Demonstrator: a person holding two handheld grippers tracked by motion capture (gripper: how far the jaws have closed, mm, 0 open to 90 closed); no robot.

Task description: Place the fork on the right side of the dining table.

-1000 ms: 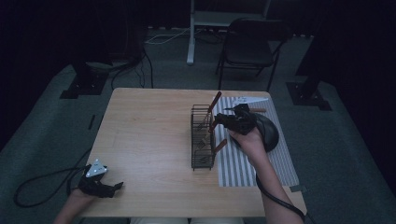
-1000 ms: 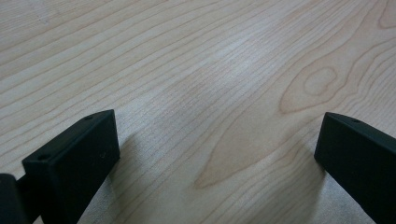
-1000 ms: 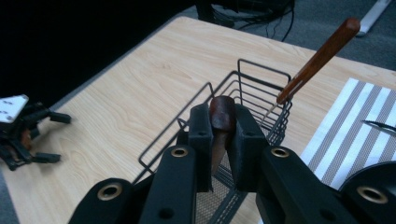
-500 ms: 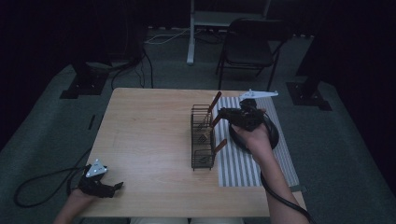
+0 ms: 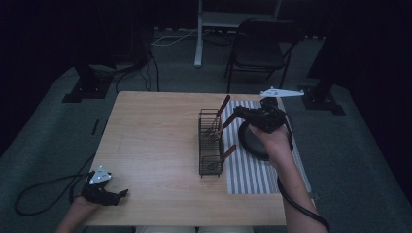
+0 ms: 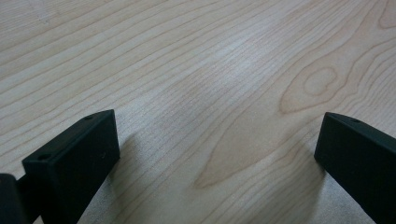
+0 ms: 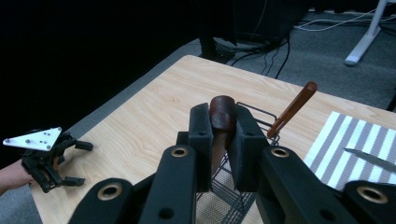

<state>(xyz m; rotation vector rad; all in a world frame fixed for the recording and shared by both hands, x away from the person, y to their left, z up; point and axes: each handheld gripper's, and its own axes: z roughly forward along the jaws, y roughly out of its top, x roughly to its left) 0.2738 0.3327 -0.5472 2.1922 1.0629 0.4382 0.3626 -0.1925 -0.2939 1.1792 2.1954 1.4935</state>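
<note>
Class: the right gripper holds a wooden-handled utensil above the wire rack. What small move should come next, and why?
Probably lower it into the wire rack. The right gripper is shut on the wooden handle, the utensil's end hangs over the rack, and another utensil already leans there.

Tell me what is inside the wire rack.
The wire rack holds brown-handled utensils: one handle leans out free, another is clamped by the right gripper. Their lower ends are too dim to identify.

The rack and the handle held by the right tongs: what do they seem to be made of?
The rack looks like thin dark metal wire, judging by its open grid. The handle in the right tongs looks like dark reddish-brown wood, smooth and slightly glossy, though it could be plastic.
</note>
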